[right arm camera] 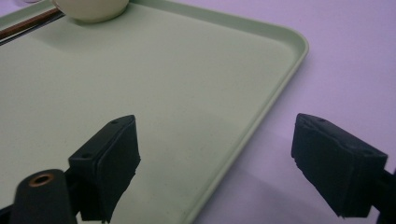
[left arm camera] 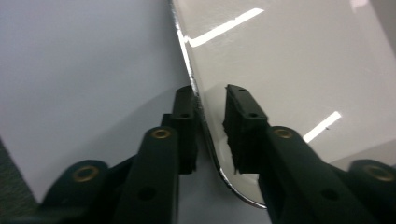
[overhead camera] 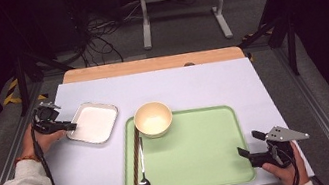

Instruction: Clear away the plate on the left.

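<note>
Plate (overhead camera: 94, 123): it is white and square with a shiny rim. It lies flat on the white table (overhead camera: 191, 83), on the left side, just beside the green tray (overhead camera: 199, 162) and not on it.
Left gripper (overhead camera: 68, 127): I have it at the plate's near left edge. In the left gripper view (left arm camera: 209, 109) one jaw is outside the rim and one is inside, over the white part. The rim runs between them. The left jaw is right at the rim. I see a small gap between the right jaw and the rim, so the jaws are close together but not squeezing the plate.
Right gripper (overhead camera: 251, 142): I have it at the tray's right side near the front corner. In the right gripper view (right arm camera: 215, 158) its jaws are wide apart. One jaw hangs over the tray and one over the table, with the tray's edge between them. Nothing is held.
Bowl (overhead camera: 153, 119): cream colour, standing upright on the tray's far left corner.
Spoon (overhead camera: 143, 177): on the tray's left side, its round end near the front.
Chopsticks (overhead camera: 135, 155): dark, lying just beside the spoon, along the tray's left edge.
</note>
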A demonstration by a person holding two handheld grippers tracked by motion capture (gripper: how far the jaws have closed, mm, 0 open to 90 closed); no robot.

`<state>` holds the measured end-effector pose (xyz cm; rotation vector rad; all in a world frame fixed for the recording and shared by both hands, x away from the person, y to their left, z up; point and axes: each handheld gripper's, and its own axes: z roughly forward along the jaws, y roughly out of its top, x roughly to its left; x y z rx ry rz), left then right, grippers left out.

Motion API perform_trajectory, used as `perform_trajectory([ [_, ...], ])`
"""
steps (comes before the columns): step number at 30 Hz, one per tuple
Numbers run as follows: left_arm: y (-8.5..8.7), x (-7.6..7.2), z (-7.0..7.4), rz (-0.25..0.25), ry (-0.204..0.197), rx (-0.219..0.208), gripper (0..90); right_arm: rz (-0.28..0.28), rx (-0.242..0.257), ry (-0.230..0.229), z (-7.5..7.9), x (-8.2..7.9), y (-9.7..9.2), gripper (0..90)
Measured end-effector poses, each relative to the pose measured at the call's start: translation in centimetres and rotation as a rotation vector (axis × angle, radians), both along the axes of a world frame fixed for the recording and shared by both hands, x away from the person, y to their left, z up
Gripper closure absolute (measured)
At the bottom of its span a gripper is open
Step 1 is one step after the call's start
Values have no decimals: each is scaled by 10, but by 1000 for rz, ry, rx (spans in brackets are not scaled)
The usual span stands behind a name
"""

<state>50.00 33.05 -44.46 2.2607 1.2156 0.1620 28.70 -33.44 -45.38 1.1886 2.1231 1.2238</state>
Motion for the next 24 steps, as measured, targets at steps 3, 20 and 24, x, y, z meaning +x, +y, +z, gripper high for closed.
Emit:
perform_trajectory([
  [3,-5,0,1,-10,-33,29,809,-7,-4,-3,0,0,-1,159],
  [20,10,-19,5,98,-181,-301,889,-43,20,-23,3,0,-5,169],
  [24,10,-22,6,126,-206,-340,889,-38,18,-24,4,0,-4,169],
])
